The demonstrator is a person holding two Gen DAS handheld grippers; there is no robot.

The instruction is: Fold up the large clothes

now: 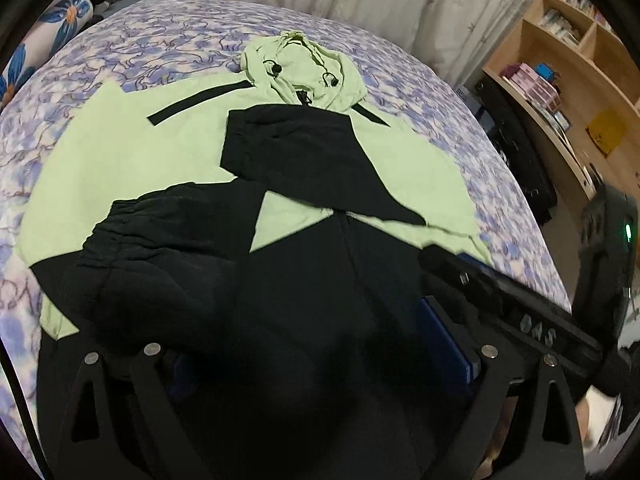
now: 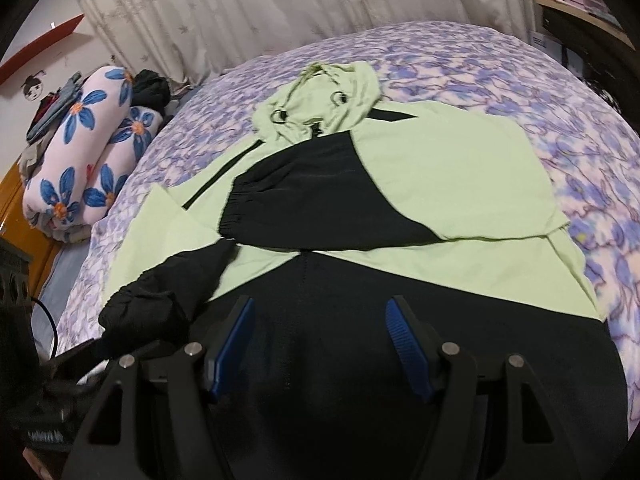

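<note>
A light green and black hooded jacket (image 1: 132, 152) lies flat on the bed, hood at the far end; it also shows in the right wrist view (image 2: 448, 184). Both black sleeves are folded across the chest, one cuff (image 2: 248, 216) over the middle, the other sleeve (image 1: 160, 264) bunched at the near left. My left gripper (image 1: 320, 356) hangs over the black hem with its jaws wide apart, nothing between them. My right gripper (image 2: 320, 344) is open over the black lower panel, blue pads (image 2: 404, 340) apart. The right gripper's body (image 1: 512, 304) shows at the right in the left wrist view.
The bed has a purple floral sheet (image 2: 500, 64). A rolled flowered quilt (image 2: 88, 140) lies at the far left by curtains (image 2: 256, 8). A wooden bookshelf (image 1: 576, 64) and a black bag (image 1: 516, 148) stand on the right side.
</note>
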